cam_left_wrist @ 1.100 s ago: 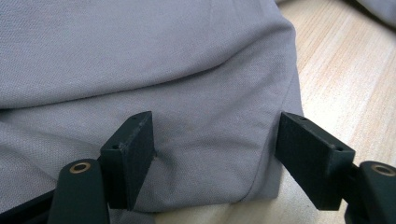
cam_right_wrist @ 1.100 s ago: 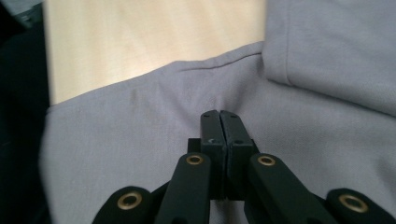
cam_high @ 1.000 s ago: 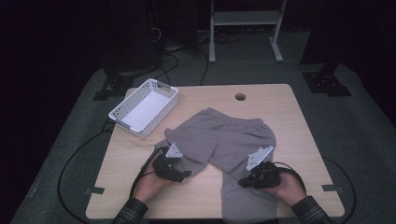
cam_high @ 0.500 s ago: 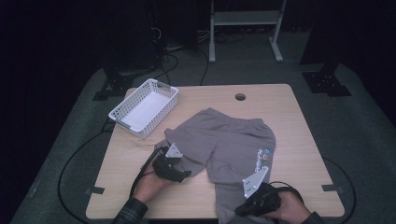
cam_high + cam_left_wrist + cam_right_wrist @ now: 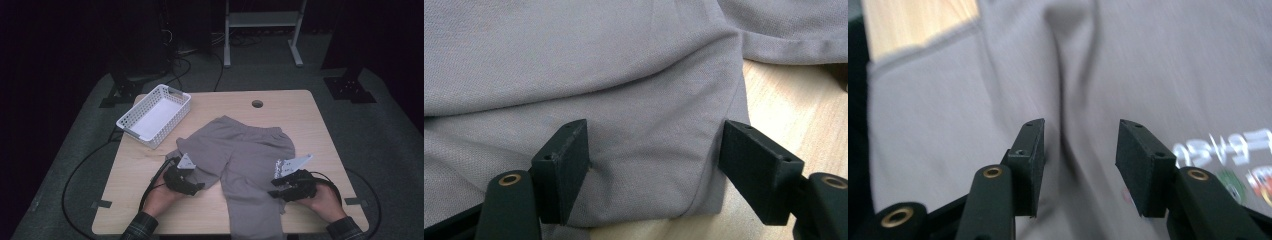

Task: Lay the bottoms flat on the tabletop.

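Shorts (image 5: 240,155) of grey cloth lie spread on the wooden table (image 5: 300,115), waistband toward the far side, one leg running to the near edge between our two hands. Our left gripper (image 5: 192,182) sits at the near left of the garment, by the hem of the left leg. In the left gripper view its jaws stand well apart with the hem corner of the shorts (image 5: 634,100) lying between them; the pads (image 5: 569,165) do not press the cloth, so it holds nothing. Our right gripper (image 5: 277,187) rests at the near right, over the other leg. In the right gripper view its jaws have just been opening and now stand partly apart above a raised fold of the shorts (image 5: 1073,75); the fold rises in the gap, but the pads (image 5: 1030,160) do not squeeze it. A printed logo (image 5: 1228,150) shows on the cloth just right of that gripper. A white basket (image 5: 155,115) stands at the far left of the table, close to the shorts but apart from them.
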